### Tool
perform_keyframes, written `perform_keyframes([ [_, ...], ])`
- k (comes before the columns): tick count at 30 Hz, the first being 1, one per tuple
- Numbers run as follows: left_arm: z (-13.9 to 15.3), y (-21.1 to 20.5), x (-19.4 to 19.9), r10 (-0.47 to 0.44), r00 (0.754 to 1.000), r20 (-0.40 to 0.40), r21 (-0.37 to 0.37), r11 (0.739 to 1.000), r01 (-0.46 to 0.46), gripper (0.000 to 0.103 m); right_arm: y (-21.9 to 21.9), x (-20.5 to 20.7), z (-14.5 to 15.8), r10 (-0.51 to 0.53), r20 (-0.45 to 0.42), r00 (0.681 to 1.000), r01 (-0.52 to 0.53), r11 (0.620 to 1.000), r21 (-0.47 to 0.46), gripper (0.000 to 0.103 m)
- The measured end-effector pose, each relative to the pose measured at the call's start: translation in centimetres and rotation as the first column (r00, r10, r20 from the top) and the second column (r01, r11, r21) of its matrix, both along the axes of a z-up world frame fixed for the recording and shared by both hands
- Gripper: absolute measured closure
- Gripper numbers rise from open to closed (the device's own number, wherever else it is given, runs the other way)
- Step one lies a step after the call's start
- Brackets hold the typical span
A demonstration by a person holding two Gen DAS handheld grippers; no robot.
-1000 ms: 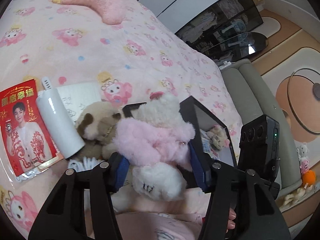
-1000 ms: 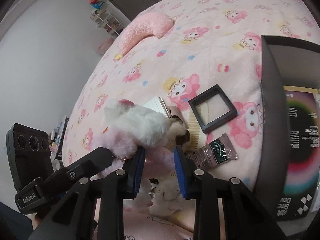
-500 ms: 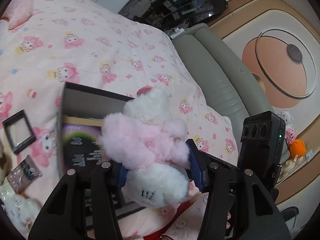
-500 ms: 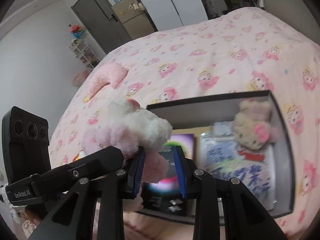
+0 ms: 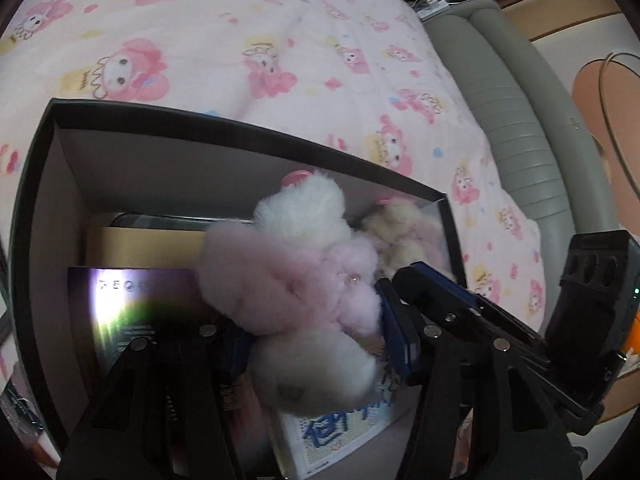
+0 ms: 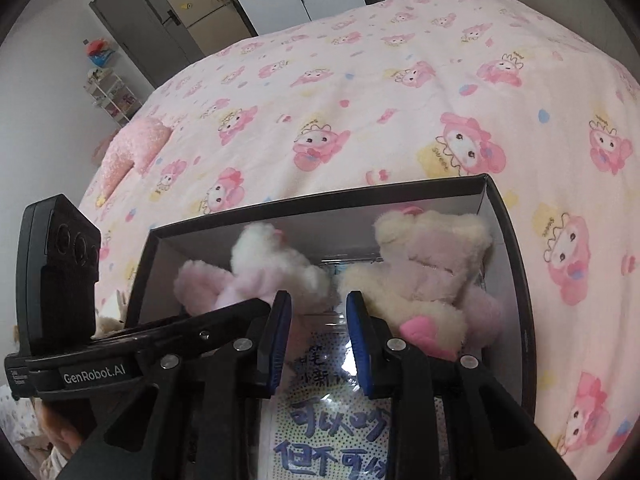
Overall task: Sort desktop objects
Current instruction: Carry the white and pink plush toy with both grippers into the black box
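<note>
Carried across the bed from the clutter, the pink-and-white plush toy (image 5: 296, 280) hung over the open black box (image 5: 248, 130). The left gripper (image 5: 316, 344), jaws just widening, cradled it; the right gripper (image 6: 316, 332) stood narrowly parted, empty.

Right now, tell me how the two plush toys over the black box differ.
The pink and white plush toy sits between the left gripper fingers, above the box contents; the beige plush toy lies loose in the black box, at its far right corner, with no gripper on it. The first has white fur with a pink middle; the second is cream with paler pink. Both are small, fluffy and inside the box outline.
</note>
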State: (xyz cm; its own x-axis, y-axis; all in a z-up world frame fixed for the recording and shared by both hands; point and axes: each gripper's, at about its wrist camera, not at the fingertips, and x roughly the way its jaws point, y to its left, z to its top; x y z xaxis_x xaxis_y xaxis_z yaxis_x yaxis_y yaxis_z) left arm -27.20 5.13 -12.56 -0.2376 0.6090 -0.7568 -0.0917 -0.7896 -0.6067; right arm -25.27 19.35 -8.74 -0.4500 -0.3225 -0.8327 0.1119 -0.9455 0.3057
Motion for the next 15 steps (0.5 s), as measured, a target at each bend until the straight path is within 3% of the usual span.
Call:
perform_keyframes([
  [3, 1.2, -0.8, 0.3, 0.007, 0.999, -0.052, -0.038, 0.999, -0.009, 0.027, -0.1, -0.1, -0.1, -0.003, -0.002, 1.0, 0.003, 1.0, 0.004, 0.077],
  [6, 2.1, -1.3, 1.0, -0.003, 0.996, -0.084, -0.037, 0.999, 0.0, 0.025, -0.2, 0.2, -0.1, -0.012, -0.003, 1.0, 0.012, 1.0, 0.014, 0.077],
  [12, 4.3, -1.7, 2.9, 0.019, 0.985, -0.169, -0.168, 0.985, -0.048, 0.042, -2.1, 1.4, -0.5, 0.05, 0.013, 0.999, -0.051, 0.995, 0.08, 0.077],
  [13, 4.7, -1.9, 3.1, 0.027, 0.98, -0.195, -0.183, 0.981, -0.064, 0.049, -2.5, 1.7, -0.8, 0.064, 0.025, 0.998, -0.066, 0.994, 0.09, 0.077],
  [15, 5.2, -2.3, 3.4, 0.035, 0.971, -0.238, -0.187, 0.979, -0.081, 0.052, -3.4, 1.9, -1.5, 0.081, 0.049, 0.996, -0.086, 0.989, 0.119, 0.077],
])
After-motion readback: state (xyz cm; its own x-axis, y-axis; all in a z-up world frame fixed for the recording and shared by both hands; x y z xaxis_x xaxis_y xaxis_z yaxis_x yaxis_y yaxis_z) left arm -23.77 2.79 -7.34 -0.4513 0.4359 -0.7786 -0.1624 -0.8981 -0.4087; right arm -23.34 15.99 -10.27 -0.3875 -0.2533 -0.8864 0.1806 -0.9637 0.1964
